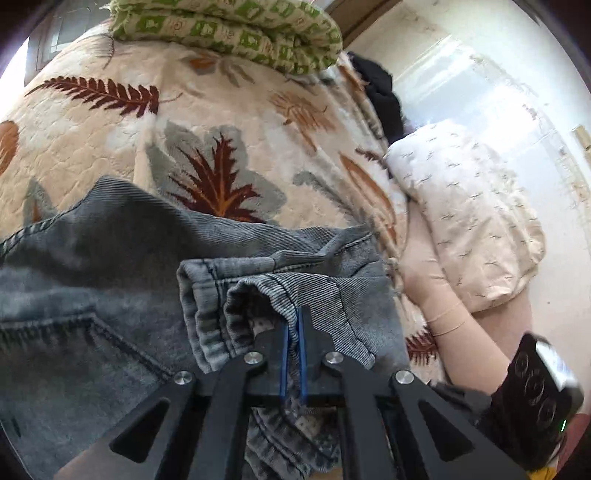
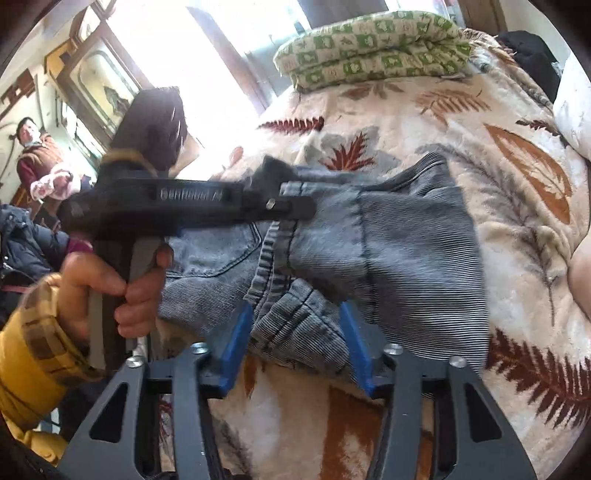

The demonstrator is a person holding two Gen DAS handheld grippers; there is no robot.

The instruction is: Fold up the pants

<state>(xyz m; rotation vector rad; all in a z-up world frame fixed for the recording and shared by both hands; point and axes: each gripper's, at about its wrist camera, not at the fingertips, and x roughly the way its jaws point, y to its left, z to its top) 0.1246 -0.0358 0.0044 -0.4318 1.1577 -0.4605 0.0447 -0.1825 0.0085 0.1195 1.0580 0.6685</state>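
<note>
Grey denim pants (image 1: pixel 110 258) lie partly folded on a leaf-patterned bedspread (image 1: pixel 129 147). My left gripper (image 1: pixel 294 314) is shut on a hem edge of the pants (image 1: pixel 266 288), with cloth pinched between its blue pads. In the right wrist view the pants (image 2: pixel 406 240) lie in front of my right gripper (image 2: pixel 295 314), which is open with a bunched leg hem (image 2: pixel 295 321) between its blue fingers (image 2: pixel 236 339). The left gripper (image 2: pixel 295 206) shows there from the side, held by a hand, shut on the pants.
A folded green-and-cream quilt (image 1: pixel 229 29) lies at the far end of the bed. A white pillow (image 1: pixel 469 206) and a dark garment (image 1: pixel 380 88) lie at the right edge. A bare arm (image 1: pixel 454 325) rests near the pillow. People (image 2: pixel 33 155) stand at the left.
</note>
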